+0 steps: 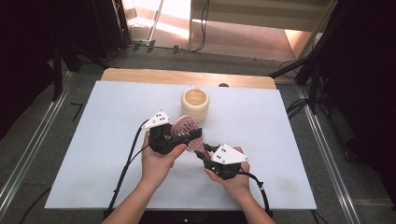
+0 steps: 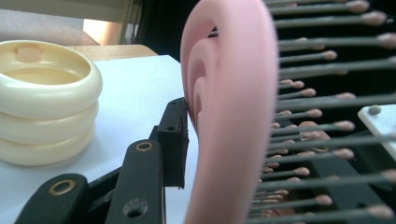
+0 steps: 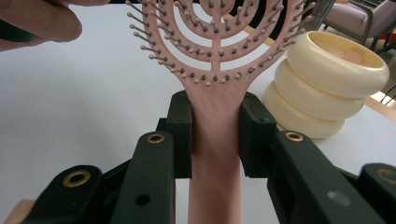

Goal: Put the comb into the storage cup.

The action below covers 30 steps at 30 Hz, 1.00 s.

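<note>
Your right gripper (image 3: 215,135) clamps the pink hairbrush (image 3: 215,70) by its handle, and your left gripper (image 1: 180,134) is closed on the brush head, above the table (image 1: 93,140) near the cream container (image 1: 195,104). If you pull the hands apart, the bristles can bend or the brush can slip.
</note>
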Each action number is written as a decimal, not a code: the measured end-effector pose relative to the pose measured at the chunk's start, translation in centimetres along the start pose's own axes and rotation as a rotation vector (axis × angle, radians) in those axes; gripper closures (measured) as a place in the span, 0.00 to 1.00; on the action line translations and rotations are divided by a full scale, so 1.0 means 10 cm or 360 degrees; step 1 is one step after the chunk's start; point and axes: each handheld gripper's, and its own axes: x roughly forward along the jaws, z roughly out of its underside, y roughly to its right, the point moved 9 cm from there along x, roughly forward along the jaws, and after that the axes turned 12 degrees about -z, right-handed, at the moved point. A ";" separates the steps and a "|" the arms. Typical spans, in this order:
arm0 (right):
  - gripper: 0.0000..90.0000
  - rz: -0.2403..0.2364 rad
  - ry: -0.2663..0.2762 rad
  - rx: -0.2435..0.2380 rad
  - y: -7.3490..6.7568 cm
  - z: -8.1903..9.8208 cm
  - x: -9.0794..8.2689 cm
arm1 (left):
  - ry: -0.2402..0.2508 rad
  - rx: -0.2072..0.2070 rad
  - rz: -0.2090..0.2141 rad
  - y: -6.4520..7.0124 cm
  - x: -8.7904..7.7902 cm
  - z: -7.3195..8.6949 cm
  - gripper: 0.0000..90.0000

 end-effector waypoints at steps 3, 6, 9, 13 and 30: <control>0.75 0.0003 0.0026 -0.0003 0.01 0.00 0.01 | 0.0005 0.0026 0.0003 0.01 0.00 -0.02 0.68; 0.70 -0.0033 0.0095 0.0024 0.01 -0.02 0.02 | 0.0009 0.0055 -0.0013 0.01 -0.01 -0.03 0.68; 0.60 -0.0067 0.0146 0.0029 0.02 -0.06 0.02 | 0.0006 0.0067 -0.0025 -0.01 -0.01 -0.03 0.68; 0.56 -0.0099 0.0194 0.0041 0.05 -0.08 0.02 | 0.0013 0.0077 -0.0021 -0.01 -0.01 -0.05 0.68; 0.00 -0.0299 0.0252 0.0275 0.07 -0.08 -0.13 | 0.0024 0.0114 -0.0030 -0.02 0.00 -0.12 0.68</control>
